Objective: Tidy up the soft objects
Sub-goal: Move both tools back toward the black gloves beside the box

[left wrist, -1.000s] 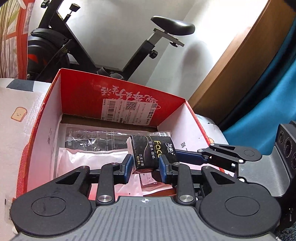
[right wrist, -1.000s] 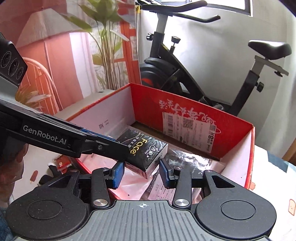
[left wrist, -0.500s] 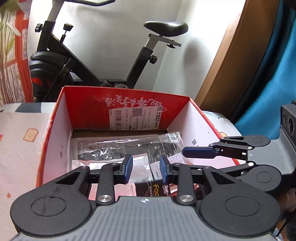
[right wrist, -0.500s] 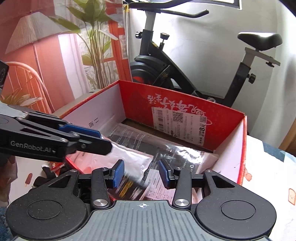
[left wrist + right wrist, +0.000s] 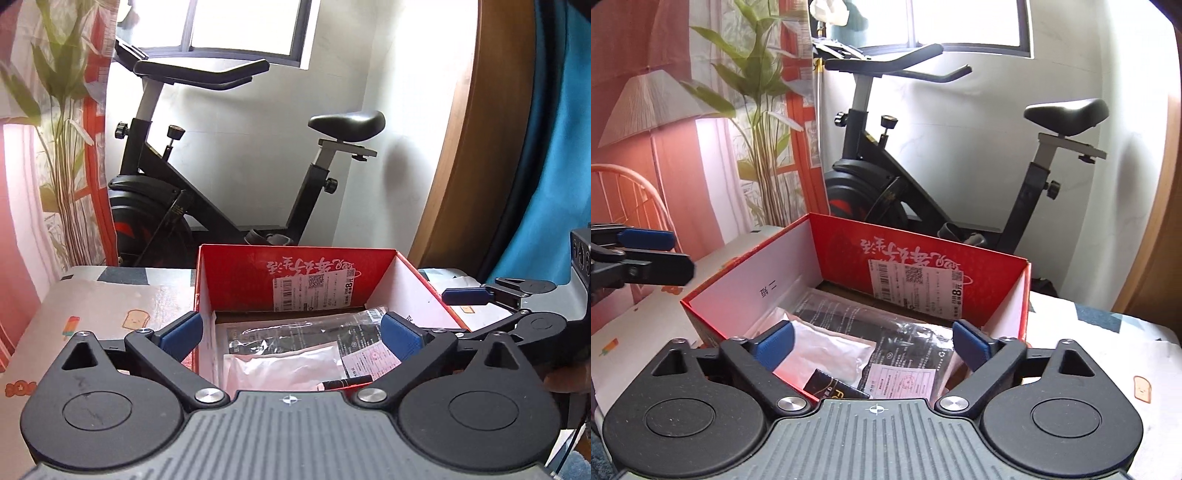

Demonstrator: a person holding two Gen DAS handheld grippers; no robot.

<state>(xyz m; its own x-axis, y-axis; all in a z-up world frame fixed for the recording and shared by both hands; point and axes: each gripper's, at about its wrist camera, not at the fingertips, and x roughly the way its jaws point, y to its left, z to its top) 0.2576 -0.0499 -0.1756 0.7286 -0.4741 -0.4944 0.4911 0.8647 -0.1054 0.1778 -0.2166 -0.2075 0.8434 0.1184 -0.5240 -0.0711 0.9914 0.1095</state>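
Note:
A red cardboard box [image 5: 236, 280] [image 5: 849, 254] with white inner walls stands open on the table. Inside lie a clear bag of black goods [image 5: 295, 332] [image 5: 897, 332], a white pouch [image 5: 280, 365] [image 5: 820, 350] and a black tissue pack [image 5: 833, 387], whose edge [image 5: 347, 382] shows in the left wrist view. My left gripper [image 5: 291, 332] hangs over the box's near end, jaws opening wide, nothing between them. My right gripper [image 5: 872, 342] is likewise opening and empty. Each view shows a blue pad of the other gripper: [image 5: 467, 294], [image 5: 646, 239].
An exercise bike [image 5: 229, 192] [image 5: 923, 184] stands behind the box against a white wall. The table wears a patterned cloth [image 5: 110, 314] [image 5: 1089, 350]. A printed curtain [image 5: 701, 129] hangs on the left; a wooden frame [image 5: 480, 147] and blue fabric [image 5: 561, 166] on the right.
Both grippers held the black tissue pack over the box a second ago. They let it go, it dropped into the box, and both pulled back and up with jaws spread wide.

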